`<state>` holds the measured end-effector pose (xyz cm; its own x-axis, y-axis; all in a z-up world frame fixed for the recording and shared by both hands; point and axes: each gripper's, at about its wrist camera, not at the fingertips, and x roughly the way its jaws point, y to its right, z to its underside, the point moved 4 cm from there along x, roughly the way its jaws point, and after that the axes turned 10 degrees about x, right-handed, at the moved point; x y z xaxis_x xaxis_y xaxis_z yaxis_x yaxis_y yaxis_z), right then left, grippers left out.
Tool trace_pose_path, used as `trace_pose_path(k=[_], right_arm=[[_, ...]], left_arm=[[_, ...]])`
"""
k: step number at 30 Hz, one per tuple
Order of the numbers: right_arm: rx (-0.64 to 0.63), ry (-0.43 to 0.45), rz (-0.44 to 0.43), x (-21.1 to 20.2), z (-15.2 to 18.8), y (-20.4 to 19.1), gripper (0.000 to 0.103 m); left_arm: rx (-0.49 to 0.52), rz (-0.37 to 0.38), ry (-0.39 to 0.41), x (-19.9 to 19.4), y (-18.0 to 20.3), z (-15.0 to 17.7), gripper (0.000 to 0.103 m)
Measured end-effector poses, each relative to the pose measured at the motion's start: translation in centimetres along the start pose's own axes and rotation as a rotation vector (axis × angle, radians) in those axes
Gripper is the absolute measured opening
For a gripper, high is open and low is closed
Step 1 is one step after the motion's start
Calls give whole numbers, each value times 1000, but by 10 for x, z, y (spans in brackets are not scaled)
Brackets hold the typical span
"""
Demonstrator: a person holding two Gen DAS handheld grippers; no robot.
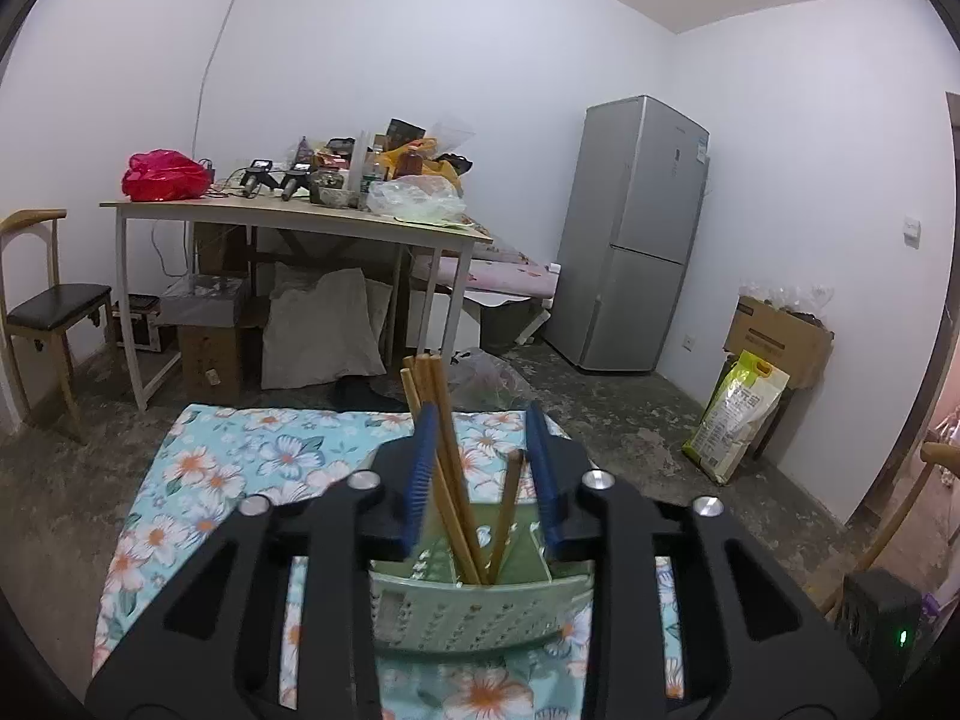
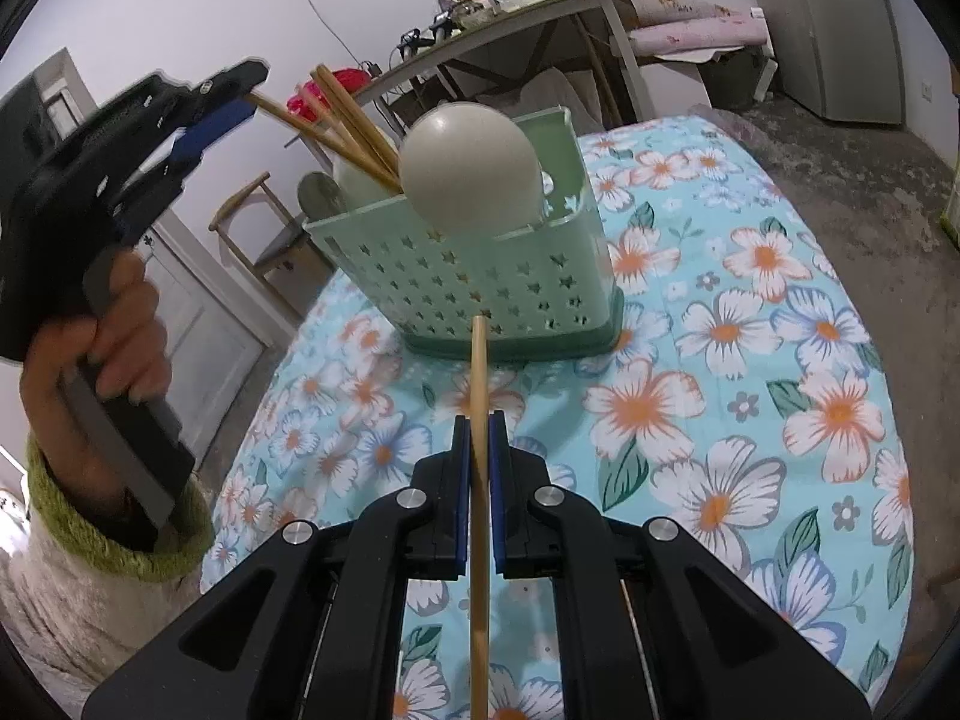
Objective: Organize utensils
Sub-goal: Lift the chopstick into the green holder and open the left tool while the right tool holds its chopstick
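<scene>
A green perforated utensil basket stands on the floral tablecloth. It holds several wooden chopsticks and a cream ladle. My right gripper is shut on a single wooden chopstick in front of the basket, its tip pointing at the basket's wall. My left gripper is open, its blue fingers either side of the chopsticks that stand in the basket. It also shows in the right wrist view, held at the upper left of the basket.
A cluttered table stands across the room with boxes and bags under it. A chair is at the left, a grey fridge at the right. A cardboard box and a rice bag stand by the right wall.
</scene>
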<state>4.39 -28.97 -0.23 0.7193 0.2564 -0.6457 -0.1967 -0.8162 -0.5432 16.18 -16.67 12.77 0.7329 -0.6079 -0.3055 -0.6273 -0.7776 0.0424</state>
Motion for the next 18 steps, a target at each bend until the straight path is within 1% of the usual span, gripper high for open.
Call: trace_pose_path(k=[1, 3, 6, 9, 13, 16, 18], right_arm=[[-2, 5, -2, -2, -1, -1, 6], [-12, 25, -8, -8, -5, -5, 6], [-22, 49, -21, -17, -12, -11, 6], [-47, 92, -41, -29, -24, -22, 6], [-99, 183, -74, -47, -46, -44, 6], [-119, 256, -90, -57, -68, -59, 6], [-129, 300, -94, -61, -81, -67, 6]], left_arm=[[-9, -7, 0, -6, -3, 2, 40], [-24, -28, 11, -19, -10, 4, 47], [-43, -59, 26, -40, -20, 9, 57], [-51, -71, 17, -55, -26, 18, 65], [-61, -71, -34, -69, -32, 41, 75], [-82, -66, -86, -76, -35, 64, 80], [-96, -61, -110, -80, -38, 79, 82]])
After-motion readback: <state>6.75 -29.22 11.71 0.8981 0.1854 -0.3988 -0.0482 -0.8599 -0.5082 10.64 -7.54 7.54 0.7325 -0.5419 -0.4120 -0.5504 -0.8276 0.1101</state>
